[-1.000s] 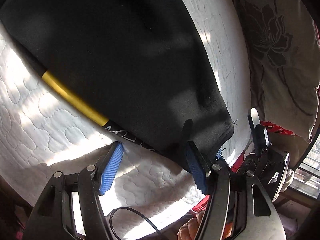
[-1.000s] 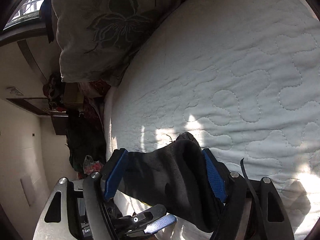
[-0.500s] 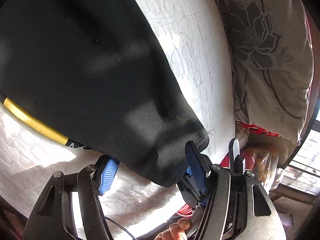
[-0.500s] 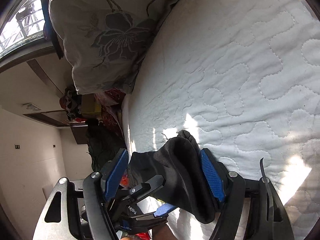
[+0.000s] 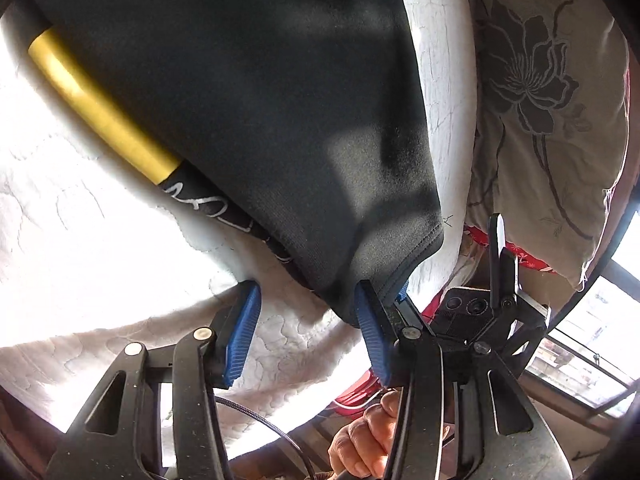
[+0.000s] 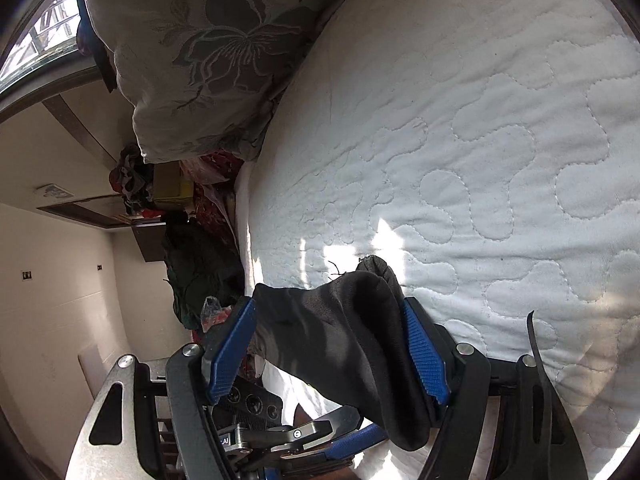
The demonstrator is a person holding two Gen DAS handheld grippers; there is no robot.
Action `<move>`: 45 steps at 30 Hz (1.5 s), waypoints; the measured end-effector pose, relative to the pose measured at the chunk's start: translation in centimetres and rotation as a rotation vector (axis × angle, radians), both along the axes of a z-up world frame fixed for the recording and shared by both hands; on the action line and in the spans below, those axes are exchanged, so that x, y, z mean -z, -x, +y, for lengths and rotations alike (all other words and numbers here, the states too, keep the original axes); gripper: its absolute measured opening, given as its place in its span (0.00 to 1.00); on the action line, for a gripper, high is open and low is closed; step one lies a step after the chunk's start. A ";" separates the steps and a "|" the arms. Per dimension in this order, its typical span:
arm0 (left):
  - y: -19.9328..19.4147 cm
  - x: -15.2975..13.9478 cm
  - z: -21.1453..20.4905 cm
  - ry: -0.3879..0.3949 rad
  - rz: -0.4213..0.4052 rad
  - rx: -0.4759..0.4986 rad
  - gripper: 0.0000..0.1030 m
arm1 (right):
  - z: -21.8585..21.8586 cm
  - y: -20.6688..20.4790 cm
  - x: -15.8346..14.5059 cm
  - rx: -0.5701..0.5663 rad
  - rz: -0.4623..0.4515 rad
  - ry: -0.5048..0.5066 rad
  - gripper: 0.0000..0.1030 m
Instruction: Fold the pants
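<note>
Black pants (image 5: 248,112) hem seemingly across wide-open right tongs (image 6: 332,352); left tongs (image 5: 308,336) wide, unclenched.

Both 2 wrist views look closely along their fingers across the white quilt (image 5: 100,264); both share the black pants (image 6: 352,332).

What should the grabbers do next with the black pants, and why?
Probably close the left gripper on the hem of the pants. Its blue pads stand apart, with the cloth only against one pad. In the right wrist view the right gripper has a bunch of cloth between its pads, so both ends could then lift together.
</note>
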State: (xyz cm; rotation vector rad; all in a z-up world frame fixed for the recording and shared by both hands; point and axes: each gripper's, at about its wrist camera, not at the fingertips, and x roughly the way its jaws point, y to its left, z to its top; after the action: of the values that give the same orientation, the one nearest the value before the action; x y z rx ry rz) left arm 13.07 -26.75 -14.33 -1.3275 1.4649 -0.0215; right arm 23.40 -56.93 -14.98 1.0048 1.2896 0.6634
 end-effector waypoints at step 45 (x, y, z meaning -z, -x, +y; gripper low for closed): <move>0.3 -3.0 6.8 0.214 -0.025 -0.019 0.12 | 5.6 5.2 -7.9 0.045 -0.115 0.219 0.12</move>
State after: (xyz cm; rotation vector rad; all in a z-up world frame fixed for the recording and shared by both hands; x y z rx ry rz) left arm 12.77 -19.97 -11.29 -1.5082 1.4591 -0.1861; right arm 18.24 -51.37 -7.05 0.8027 1.2065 0.5257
